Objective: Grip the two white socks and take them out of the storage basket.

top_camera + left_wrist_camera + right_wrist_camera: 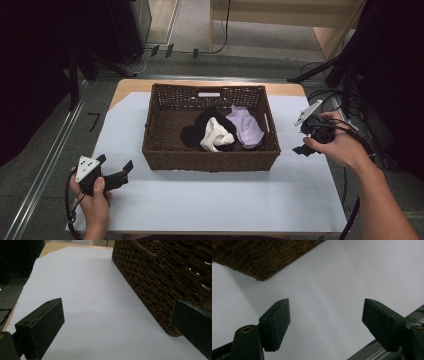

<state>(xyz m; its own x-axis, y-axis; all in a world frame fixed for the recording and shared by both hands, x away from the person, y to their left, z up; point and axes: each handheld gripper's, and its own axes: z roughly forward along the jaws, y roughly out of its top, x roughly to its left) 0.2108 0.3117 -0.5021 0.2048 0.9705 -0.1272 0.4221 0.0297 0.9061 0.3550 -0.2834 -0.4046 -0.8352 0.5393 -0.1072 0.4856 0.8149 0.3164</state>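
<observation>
A brown wicker basket (165, 150) stands mid-table on a white sheet (215, 200). Inside lie a black cloth (195, 134), a white cloth (216, 135) and a lilac cloth (246, 127). My left gripper (116, 167) rests near the table's front left corner, open, with nothing between its jaws; in the left gripper view (117, 322) its jaws frame the basket's (155, 282) side wall. My right gripper (303, 141) is held above the table to the right of the basket, open and empty; the right gripper view (325, 320) looks down on the sheet past a basket corner (259, 257).
The bare wooden tabletop (132, 85) shows at the back left. Dark stands and cables (340, 75) crowd the floor to the right. A metal rail (45, 165) runs along the floor on the left.
</observation>
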